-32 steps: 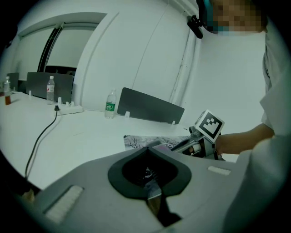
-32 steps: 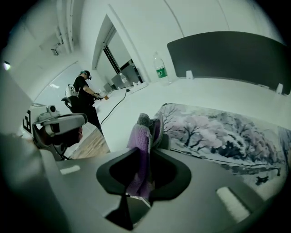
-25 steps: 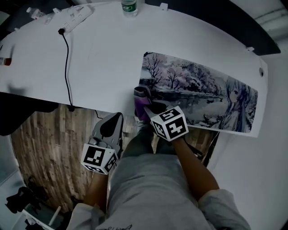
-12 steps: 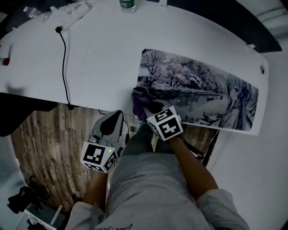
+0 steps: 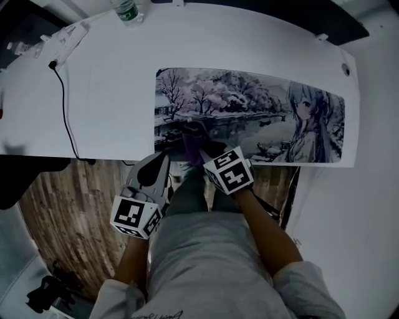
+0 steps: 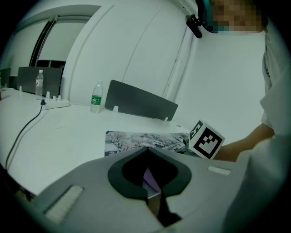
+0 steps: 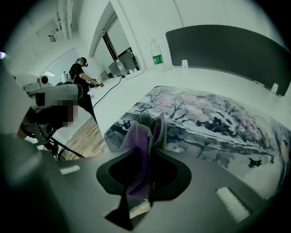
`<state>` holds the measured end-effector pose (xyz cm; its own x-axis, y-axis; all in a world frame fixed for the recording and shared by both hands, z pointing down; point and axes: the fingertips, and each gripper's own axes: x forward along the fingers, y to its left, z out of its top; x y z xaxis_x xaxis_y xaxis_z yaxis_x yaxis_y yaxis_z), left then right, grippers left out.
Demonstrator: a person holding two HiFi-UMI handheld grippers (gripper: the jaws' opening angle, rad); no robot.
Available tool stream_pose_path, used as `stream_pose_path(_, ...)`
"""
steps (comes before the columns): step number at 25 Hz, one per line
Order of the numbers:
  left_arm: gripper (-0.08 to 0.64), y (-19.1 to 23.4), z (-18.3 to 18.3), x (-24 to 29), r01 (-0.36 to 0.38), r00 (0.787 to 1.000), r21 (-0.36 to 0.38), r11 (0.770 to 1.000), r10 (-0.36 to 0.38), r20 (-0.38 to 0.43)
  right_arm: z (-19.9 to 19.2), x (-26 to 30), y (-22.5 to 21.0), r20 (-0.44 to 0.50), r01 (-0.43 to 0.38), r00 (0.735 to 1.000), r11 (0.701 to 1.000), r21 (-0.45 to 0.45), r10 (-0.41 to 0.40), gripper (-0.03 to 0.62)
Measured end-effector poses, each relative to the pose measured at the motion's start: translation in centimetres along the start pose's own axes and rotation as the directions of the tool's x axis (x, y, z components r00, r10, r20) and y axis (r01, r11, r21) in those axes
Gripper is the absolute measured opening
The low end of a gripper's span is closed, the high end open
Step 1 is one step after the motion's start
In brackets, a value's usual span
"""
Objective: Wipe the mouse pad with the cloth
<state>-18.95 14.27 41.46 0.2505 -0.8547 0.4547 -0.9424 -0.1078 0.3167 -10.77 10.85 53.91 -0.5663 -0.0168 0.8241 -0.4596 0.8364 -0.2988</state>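
Bottle (image 5: 126, 10) at the desk's (image 5: 112, 93) far edge. Your right gripper (image 5: 202, 144) pinches the one cloth (image 7: 142, 136) on the mouse pad (image 5: 249, 106); left gripper's (image 5: 153, 174) closed, empty.

A long white desk (image 5: 112, 87) fills the upper part of the head view, and a dark grey partition panel (image 6: 141, 105) stands upright along its far edge. Below the desk's near edge lies a brown wood-plank floor (image 5: 59, 205), darker where the desk overhangs it. The walls (image 6: 141, 50) are plain white, a tall dark-framed window (image 7: 119, 43) stands off to the left, and the light over the room is soft and even.
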Motion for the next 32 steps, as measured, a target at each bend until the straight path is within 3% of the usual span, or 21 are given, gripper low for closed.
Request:
stream_pose_path(12,0.02,-9.5,-0.9,5.4,0.086,0.996,0.025,0.996,-0.085,-0.032,-5.7,-6.5,-9.0,0.002,0.061,0.998,0.995,0.073,-0.061,0.087)
stream_pose_path(32,0.02,-20.8,-2.1,12.2,0.14,0.989,0.052,0.989,-0.137,-0.057,-13.6,-15.5,-21.3,0.007,0.144,0.989,0.981,0.129,-0.146,0.086)
